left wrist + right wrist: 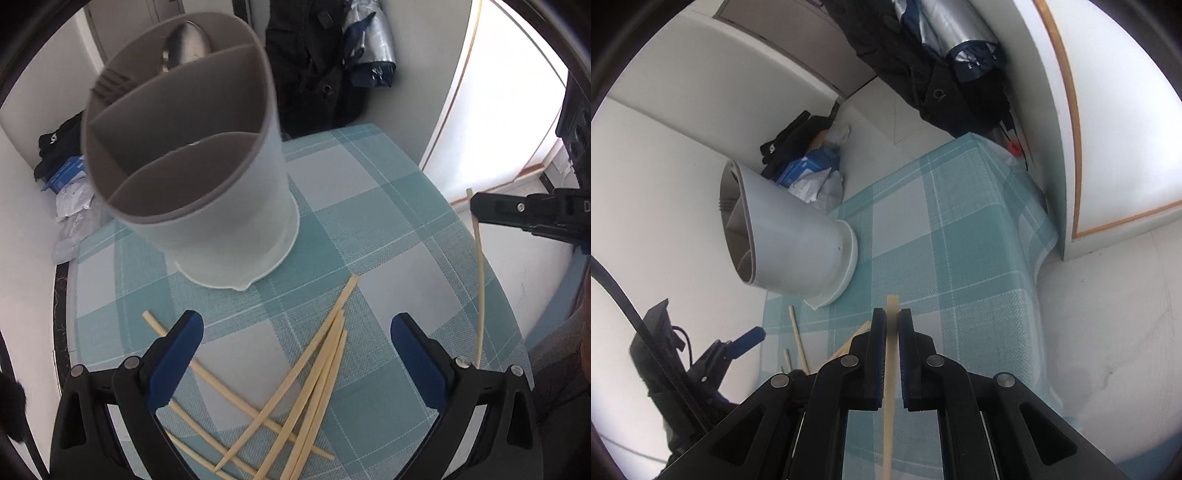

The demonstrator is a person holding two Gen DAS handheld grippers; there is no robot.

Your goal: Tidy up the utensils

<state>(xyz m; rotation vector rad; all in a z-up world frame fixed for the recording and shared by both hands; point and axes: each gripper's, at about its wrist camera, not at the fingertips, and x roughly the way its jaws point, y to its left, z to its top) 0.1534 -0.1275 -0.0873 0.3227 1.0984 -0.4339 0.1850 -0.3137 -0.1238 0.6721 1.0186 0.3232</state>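
A white utensil holder (207,155) with grey inner dividers stands on the checked teal tablecloth (388,221); a metal spoon (186,42) rests in its far compartment. Several pale wooden chopsticks (303,398) lie crossed on the cloth below it. My left gripper (295,328) hovers open above that pile, nothing between its blue pads. My right gripper (892,317) is shut on a single chopstick (891,369), whose tip sticks out past the fingertips. In the left wrist view the right gripper (476,206) shows at the right edge, holding that chopstick (481,295) over the table's edge. The holder (790,236) sits left of it.
Dark clothing and a folded umbrella (369,55) hang behind the table. A heap of black cloth, a blue box and plastic bags (66,177) lies on the floor at the left. The table's right edge (1039,258) drops off beside a white wall.
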